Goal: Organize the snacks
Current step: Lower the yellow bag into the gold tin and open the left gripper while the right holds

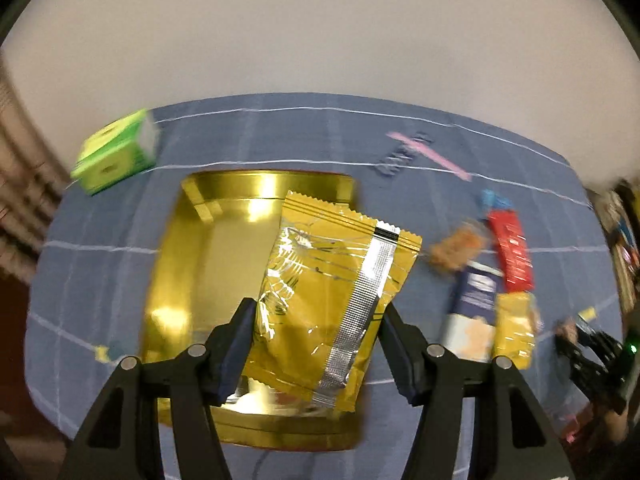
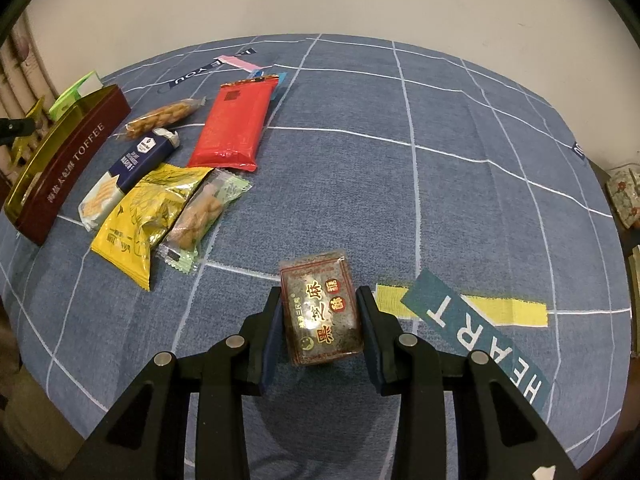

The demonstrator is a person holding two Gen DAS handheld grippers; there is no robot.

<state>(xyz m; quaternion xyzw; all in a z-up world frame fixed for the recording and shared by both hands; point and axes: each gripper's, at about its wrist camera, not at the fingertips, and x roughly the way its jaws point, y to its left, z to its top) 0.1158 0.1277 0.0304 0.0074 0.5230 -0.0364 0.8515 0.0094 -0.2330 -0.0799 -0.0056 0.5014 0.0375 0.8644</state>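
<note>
Gripping gold packet [image 1: 324, 300] over tin [image 1: 192, 264] – left gripper [image 1: 316, 344]; right gripper [image 2: 318, 328] clamping sesame bar [image 2: 322, 308].

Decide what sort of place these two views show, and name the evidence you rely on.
Probably a room in a home: a table under a blue checked tablecloth printed with words, set against a plain wall, with packaged snacks such as a red packet beside a toffee tin.

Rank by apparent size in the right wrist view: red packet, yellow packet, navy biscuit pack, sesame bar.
1. red packet
2. yellow packet
3. navy biscuit pack
Unranked: sesame bar, between the right gripper fingers; nearness inflates it.
</note>
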